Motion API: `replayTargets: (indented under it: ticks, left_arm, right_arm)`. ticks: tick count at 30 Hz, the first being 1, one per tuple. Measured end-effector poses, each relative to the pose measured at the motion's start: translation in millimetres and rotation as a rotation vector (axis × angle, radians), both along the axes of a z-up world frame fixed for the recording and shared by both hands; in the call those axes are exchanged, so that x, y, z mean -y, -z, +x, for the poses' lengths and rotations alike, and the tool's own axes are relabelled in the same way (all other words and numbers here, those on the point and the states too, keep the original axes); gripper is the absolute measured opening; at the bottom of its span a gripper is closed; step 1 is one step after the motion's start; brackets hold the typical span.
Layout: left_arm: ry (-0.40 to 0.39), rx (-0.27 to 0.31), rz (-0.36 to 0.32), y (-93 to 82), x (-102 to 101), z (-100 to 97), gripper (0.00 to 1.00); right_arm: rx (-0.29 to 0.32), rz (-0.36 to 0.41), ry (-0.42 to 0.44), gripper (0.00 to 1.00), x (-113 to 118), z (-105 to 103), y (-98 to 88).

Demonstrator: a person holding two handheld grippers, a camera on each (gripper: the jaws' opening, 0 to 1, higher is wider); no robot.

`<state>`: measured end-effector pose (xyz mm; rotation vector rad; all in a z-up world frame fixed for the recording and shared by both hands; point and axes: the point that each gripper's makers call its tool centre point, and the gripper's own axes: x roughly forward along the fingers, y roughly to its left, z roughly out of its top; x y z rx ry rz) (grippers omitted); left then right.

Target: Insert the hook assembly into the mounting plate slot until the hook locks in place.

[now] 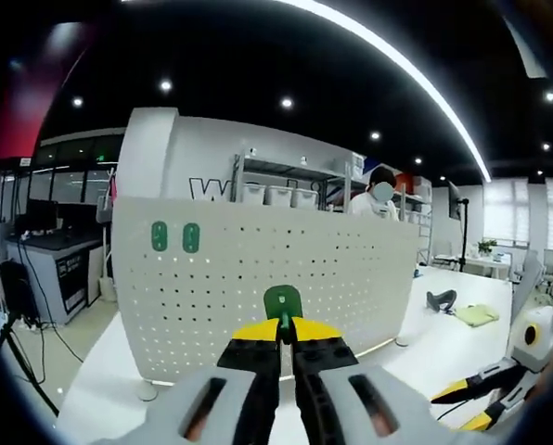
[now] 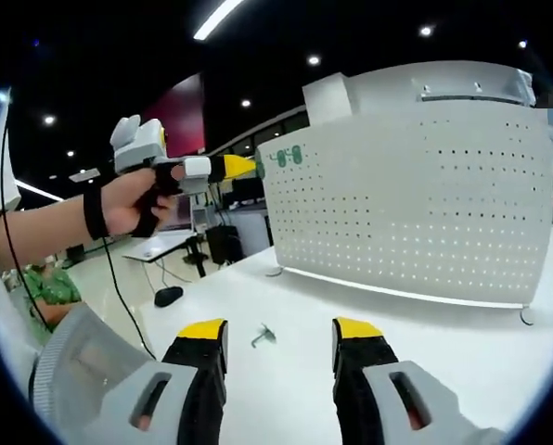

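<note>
L gripper [image 1: 283, 336] clamps green hook [image 1: 282, 302] near pegboard [image 1: 258, 278]; R gripper [image 2: 279, 341] wide, empty over table [image 2: 425, 315].

Pegboard [image 2: 416, 213] blocks ahead; tabletop [image 2: 286, 371] open.

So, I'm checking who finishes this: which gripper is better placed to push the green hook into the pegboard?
Left. The left gripper is shut on the green hook right at the pegboard. The right gripper is open, over the table.

Matt white perforated metal plate [image 1: 267, 278], glossy green plastic hook [image 1: 283, 302].
</note>
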<state>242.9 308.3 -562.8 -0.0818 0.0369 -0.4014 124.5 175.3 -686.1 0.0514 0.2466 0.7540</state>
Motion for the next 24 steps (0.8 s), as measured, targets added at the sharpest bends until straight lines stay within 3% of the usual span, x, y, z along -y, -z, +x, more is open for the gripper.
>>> replayTargets:
  ticks: [9, 13, 24]
  left_arm:
    - [-0.028, 0.018, 0.063, -2.5, -0.7, 11.5, 0.03]
    - [-0.034, 0.019, 0.063, -4.9, -0.9, 17.2, 0.03]
    - [-0.075, 0.040, 0.085, -8.7, -9.5, 30.7, 0.03]
  right_arm:
    - [0.009, -0.022, 0.004, 0.49, 5.9, 3.2, 1.0]
    - [0.021, -0.026, 0.006, 0.54, 6.7, 3.6, 0.6]
    - [0.006, -0.015, 0.016, 0.53, 11.0, 3.5, 4.0]
